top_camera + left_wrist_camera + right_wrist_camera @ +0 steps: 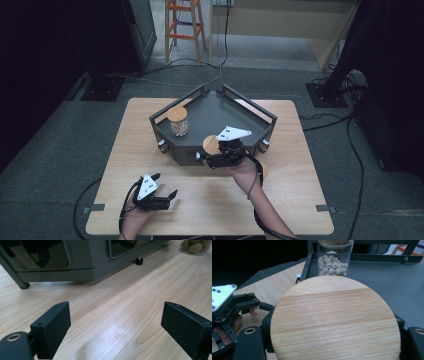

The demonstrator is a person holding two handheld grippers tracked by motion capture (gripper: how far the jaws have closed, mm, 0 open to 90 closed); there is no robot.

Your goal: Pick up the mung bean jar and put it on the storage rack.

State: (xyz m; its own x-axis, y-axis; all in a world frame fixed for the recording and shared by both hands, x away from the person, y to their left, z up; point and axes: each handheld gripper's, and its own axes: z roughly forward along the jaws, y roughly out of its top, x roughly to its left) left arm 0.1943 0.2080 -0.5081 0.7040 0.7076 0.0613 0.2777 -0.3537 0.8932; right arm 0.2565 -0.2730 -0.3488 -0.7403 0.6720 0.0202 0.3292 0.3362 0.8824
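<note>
The right gripper pinches a jar by its round, pale wooden lid, straight-grained and flat, held at the front edge of the dark grey tray. A second glass jar of pale round beads stands at the tray's far left corner. The left gripper rests spread on the counter, with bare wood around it.
</note>
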